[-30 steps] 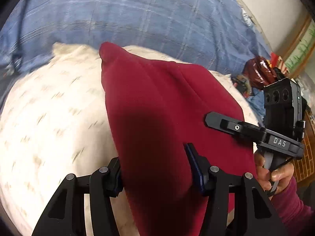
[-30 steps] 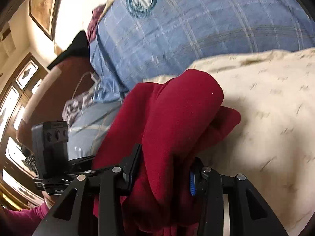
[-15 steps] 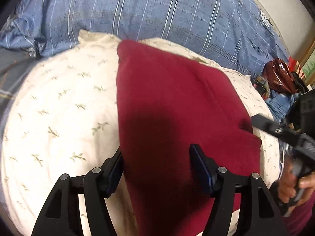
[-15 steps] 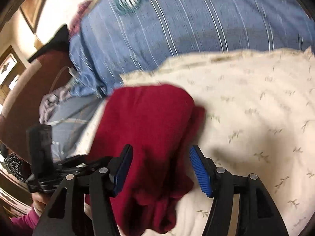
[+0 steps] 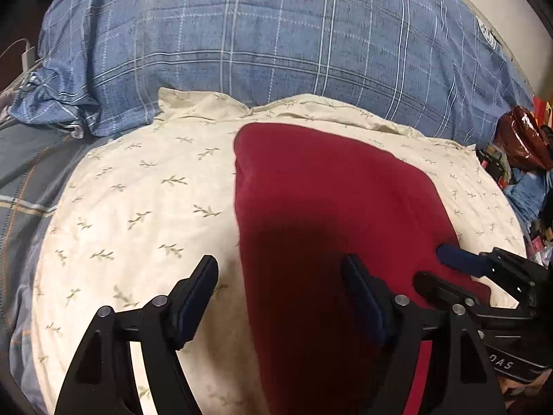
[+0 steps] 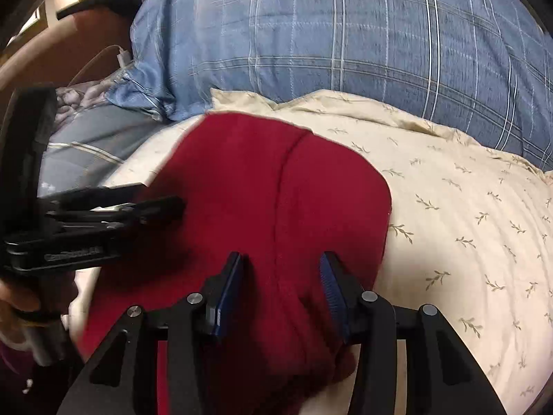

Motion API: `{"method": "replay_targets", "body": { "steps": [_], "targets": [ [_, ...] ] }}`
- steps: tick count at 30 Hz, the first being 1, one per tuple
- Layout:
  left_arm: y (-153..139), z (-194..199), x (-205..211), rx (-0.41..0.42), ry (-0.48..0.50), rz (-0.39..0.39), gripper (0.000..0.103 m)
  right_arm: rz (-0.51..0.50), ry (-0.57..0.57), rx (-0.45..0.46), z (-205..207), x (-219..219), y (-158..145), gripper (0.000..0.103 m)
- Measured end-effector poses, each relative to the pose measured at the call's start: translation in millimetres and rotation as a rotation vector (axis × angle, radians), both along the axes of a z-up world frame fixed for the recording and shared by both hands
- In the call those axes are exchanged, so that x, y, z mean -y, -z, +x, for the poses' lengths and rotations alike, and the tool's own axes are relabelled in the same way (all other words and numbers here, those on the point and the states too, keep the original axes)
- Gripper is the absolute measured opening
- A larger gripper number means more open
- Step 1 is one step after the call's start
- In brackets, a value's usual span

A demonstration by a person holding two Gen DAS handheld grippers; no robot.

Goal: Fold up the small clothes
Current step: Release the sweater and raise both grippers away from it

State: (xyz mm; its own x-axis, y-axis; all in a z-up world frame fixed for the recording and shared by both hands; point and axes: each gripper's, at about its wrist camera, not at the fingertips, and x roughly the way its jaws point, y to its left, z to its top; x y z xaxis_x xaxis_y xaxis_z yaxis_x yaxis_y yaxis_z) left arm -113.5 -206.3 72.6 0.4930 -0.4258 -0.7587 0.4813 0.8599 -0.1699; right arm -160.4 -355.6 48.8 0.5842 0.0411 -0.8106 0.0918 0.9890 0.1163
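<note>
A dark red garment [image 5: 331, 214] lies folded flat on a cream leaf-print pillow [image 5: 138, 214]. My left gripper [image 5: 280, 294] is open over the garment's near left edge, one finger above the pillow, one above the cloth. My right gripper [image 6: 281, 283] is open above the garment [image 6: 262, 190] near its seam. Neither holds cloth. The right gripper shows at the right edge of the left wrist view [image 5: 459, 269]; the left gripper shows at the left of the right wrist view [image 6: 103, 214].
A blue plaid duvet [image 5: 276, 45] rises behind the pillow. A grey-blue sheet [image 5: 31, 173] lies to the left. Clutter with a shiny dark red bag [image 5: 525, 138] sits at far right. A white charger cable [image 6: 117, 55] lies by the headboard.
Both grippers opened and let go of the red garment, which dropped flat onto the pillow. Both have drawn back and up from it.
</note>
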Motion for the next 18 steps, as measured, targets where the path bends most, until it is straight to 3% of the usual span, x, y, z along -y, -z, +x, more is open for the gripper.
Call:
{"method": "replay_targets", "body": {
  "steps": [8, 11, 13, 18],
  "targets": [
    [-9.0, 1.9, -0.8, 0.035, -0.012, 0.008, 0.073, 0.017, -0.052, 0.043, -38.9, -19.4, -37.7, 0.051],
    [-18.3, -15.7, -7.4, 0.085, -0.024, 0.026, 0.073, -0.080, -0.032, -0.008, -44.3, -31.4, -22.1, 0.051],
    [-24.1, -28.9, -14.0, 0.120, -0.040, 0.030, 0.073, -0.082, -0.003, -0.022, -44.8, -30.2, -8.9, 0.051],
    [-38.2, -65.7, -27.9, 0.173, -0.068, 0.057, 0.073, -0.067, 0.043, 0.018, -59.4, -30.7, -29.3, 0.051]
  ]
}}
